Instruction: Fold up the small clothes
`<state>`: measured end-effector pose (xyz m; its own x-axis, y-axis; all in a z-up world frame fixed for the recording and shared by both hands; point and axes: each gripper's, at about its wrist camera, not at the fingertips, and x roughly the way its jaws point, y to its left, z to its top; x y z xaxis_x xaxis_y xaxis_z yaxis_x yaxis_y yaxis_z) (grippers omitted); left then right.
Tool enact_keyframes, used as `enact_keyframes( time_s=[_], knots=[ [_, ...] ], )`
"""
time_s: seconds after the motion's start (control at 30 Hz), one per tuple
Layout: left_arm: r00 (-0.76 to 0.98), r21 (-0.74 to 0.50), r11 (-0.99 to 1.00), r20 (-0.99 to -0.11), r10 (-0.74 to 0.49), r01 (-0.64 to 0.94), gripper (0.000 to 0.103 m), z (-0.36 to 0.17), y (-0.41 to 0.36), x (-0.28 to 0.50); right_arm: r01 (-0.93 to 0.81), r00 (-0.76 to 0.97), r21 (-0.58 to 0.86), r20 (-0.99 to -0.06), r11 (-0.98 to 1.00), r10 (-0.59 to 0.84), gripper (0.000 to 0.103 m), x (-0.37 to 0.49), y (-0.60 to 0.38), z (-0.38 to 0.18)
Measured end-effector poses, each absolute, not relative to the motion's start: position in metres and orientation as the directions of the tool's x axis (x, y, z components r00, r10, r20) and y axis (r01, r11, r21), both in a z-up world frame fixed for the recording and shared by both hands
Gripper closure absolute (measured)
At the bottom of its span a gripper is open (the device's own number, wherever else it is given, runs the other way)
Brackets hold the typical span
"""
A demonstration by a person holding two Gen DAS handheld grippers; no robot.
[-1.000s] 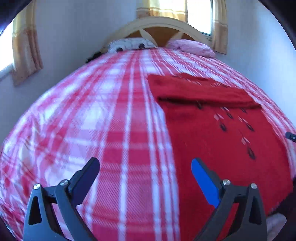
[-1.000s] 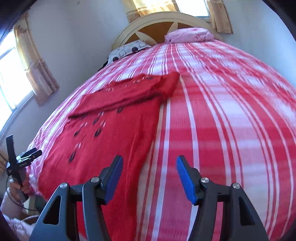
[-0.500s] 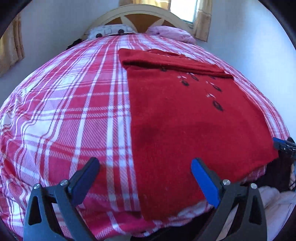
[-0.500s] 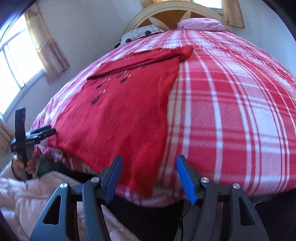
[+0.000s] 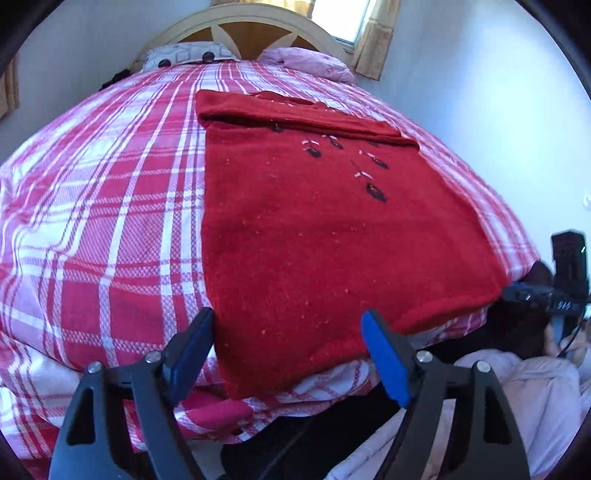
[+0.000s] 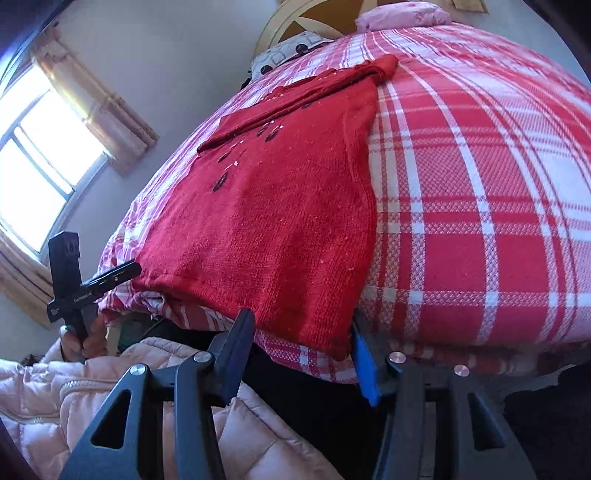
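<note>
**Left wrist view and right wrist view: red sweater flat at the near bed edge, both grippers spread wide**

Left wrist view places the left gripper (image 5: 286, 350) at 6 o'clock, its two fingers set wide apart and gripping nothing. The near-left hem corner of the red sweater (image 5: 314, 236) lies between the fingertips as seen from this camera; contact with the cloth cannot be confirmed. The sweater lies flat on the red-and-white plaid bedspread (image 5: 103, 221), hem at the near bed edge and slightly overhanging it. A folded band of the garment runs across its far end toward 12 o'clock. Small dark motifs (image 5: 375, 192) sit toward 1 o'clock on the knit. The right gripper (image 5: 532, 295) appears at 3 o'clock, just beside the hem's other corner.

Right wrist view places the right gripper (image 6: 301, 354) at 6 o'clock, fingers likewise wide apart and holding nothing. The sweater's (image 6: 280, 221) near-right corner hangs over the bed edge between the fingertips. The left gripper (image 6: 92, 284) shows at 9 o'clock beside the opposite hem corner. A pink padded jacket (image 6: 122, 387) fills 7 o'clock. A headboard (image 5: 251, 26) and pillows (image 5: 306, 61) stand at 12 o'clock.
</note>
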<state>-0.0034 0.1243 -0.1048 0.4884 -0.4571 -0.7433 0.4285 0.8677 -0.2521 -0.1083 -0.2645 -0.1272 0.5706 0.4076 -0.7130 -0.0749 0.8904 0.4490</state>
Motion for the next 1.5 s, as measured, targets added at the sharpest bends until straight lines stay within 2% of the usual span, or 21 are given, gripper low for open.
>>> enact_keyframes(
  time_s=[0.1, 0.17, 0.2, 0.23, 0.27, 0.3, 0.37, 0.4, 0.47, 0.57, 0.77, 1.03, 1.17, 1.33, 1.43, 1.5],
  knots=[
    [0.456, -0.305, 0.850, -0.739, -0.495, 0.429, 0.021, -0.105, 0.126, -0.002, -0.074, 0.575, 0.439, -0.715, 0.895, 0.398, 0.053, -0.110, -0.263, -0.127],
    [0.450, -0.315, 0.847, -0.738, -0.502, 0.428, 0.022, -0.105, 0.126, -0.002, -0.072, 0.575, 0.405, -0.730, 0.911, 0.370, 0.064, -0.109, -0.259, -0.127],
    [0.450, -0.316, 0.848, -0.739, -0.502, 0.426, 0.023, -0.105, 0.125, -0.001, -0.065, 0.574, 0.377, -0.743, 0.924, 0.344, 0.075, -0.109, -0.259, -0.127],
    [0.452, -0.311, 0.852, -0.742, -0.495, 0.421, 0.029, -0.105, 0.125, -0.001, -0.058, 0.573, 0.360, -0.752, 0.931, 0.327, 0.088, -0.110, -0.259, -0.128],
    [0.455, -0.304, 0.856, -0.746, -0.487, 0.418, 0.037, -0.105, 0.126, 0.001, -0.047, 0.569, 0.352, -0.760, 0.935, 0.315, 0.092, -0.109, -0.263, -0.128],
    [0.458, -0.297, 0.861, -0.749, -0.479, 0.413, 0.042, -0.105, 0.126, 0.001, -0.040, 0.564, 0.366, -0.760, 0.930, 0.324, 0.093, -0.109, -0.266, -0.129],
    [0.462, -0.300, 0.868, -0.752, -0.470, 0.395, 0.062, -0.105, 0.129, 0.003, -0.032, 0.560, 0.399, -0.752, 0.916, 0.347, 0.094, -0.108, -0.271, -0.130],
    [0.461, -0.306, 0.871, -0.754, -0.468, 0.384, 0.068, -0.106, 0.132, 0.005, -0.034, 0.556, 0.400, -0.754, 0.916, 0.350, 0.094, -0.108, -0.271, -0.130],
    [0.449, -0.333, 0.872, -0.758, -0.473, 0.358, 0.090, -0.106, 0.138, 0.009, -0.048, 0.549, 0.415, -0.749, 0.909, 0.371, 0.095, -0.109, -0.270, -0.126],
    [0.415, -0.404, 0.853, -0.750, -0.515, 0.330, 0.093, -0.107, 0.145, 0.014, -0.082, 0.569, 0.500, -0.687, 0.862, 0.452, 0.095, -0.112, -0.272, -0.110],
    [0.415, -0.433, 0.831, -0.723, -0.552, 0.351, 0.094, -0.081, 0.139, 0.015, -0.150, 0.609, 0.677, -0.511, 0.721, 0.607, 0.095, -0.107, -0.288, -0.071],
    [0.487, -0.448, 0.828, -0.670, -0.560, 0.337, 0.094, -0.019, 0.124, 0.068, -0.177, 0.661, 0.755, -0.385, 0.632, 0.645, 0.095, -0.026, -0.308, -0.019],
    [0.510, -0.414, 0.868, -0.702, -0.497, 0.275, 0.094, -0.022, 0.112, 0.123, -0.079, 0.698, 0.787, -0.394, 0.611, 0.598, 0.095, 0.027, -0.334, -0.028],
    [0.476, -0.374, 0.914, -0.781, -0.403, 0.159, 0.093, -0.058, 0.107, 0.192, 0.051, 0.714, 0.775, -0.469, 0.630, 0.520, 0.095, 0.085, -0.356, -0.064],
    [0.479, -0.297, 0.946, -0.817, -0.322, 0.130, 0.086, -0.070, 0.108, 0.213, 0.134, 0.706, 0.765, -0.520, 0.630, 0.481, 0.092, 0.106, -0.364, -0.091],
    [0.497, -0.242, 0.963, -0.824, -0.270, 0.122, 0.077, -0.071, 0.115, 0.220, 0.158, 0.702, 0.783, -0.518, 0.602, 0.489, 0.092, 0.113, -0.372, -0.103]
  ],
)
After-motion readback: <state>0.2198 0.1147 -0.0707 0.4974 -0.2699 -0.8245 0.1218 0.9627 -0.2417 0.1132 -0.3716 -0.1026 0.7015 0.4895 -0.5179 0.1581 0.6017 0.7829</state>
